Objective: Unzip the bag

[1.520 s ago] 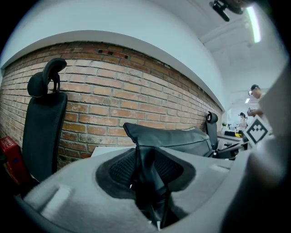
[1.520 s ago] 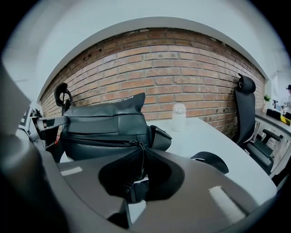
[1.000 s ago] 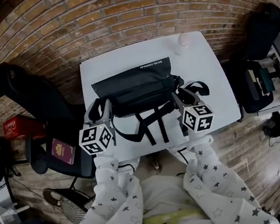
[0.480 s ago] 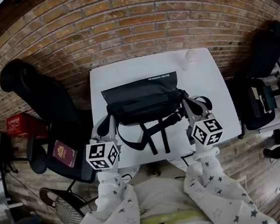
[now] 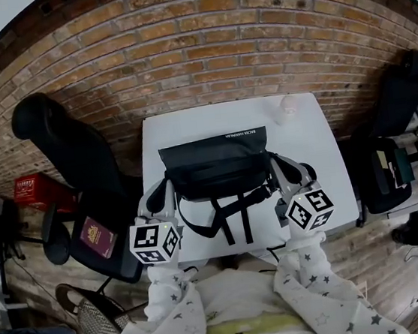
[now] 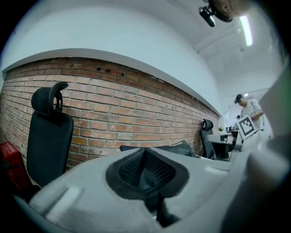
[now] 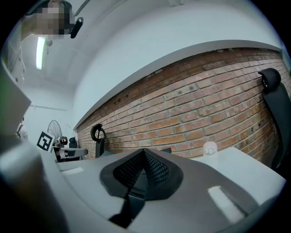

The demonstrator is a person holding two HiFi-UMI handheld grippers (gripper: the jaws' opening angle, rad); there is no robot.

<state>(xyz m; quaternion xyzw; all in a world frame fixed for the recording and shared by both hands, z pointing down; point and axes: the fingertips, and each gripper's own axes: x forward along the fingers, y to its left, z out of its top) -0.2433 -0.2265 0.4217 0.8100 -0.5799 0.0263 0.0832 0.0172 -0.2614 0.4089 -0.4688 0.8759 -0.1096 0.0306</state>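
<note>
Bag [image 5: 217,170] flat at centre of table [image 5: 318,134], flap toward brick wall, straps trailing toward near edge.
Left gripper [image 6: 144,154], right gripper [image 7: 144,157]: jaws pressed together, nothing between.
Positioned flanking bag ends, likely for bracing and pulling.
Zipper pull not discernible.

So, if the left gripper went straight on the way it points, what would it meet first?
Probably the black fabric bag: its left end sits just beyond the shut, empty tongs of the left gripper. Depth is unclear; it could slip past toward the red brick wall.
</note>
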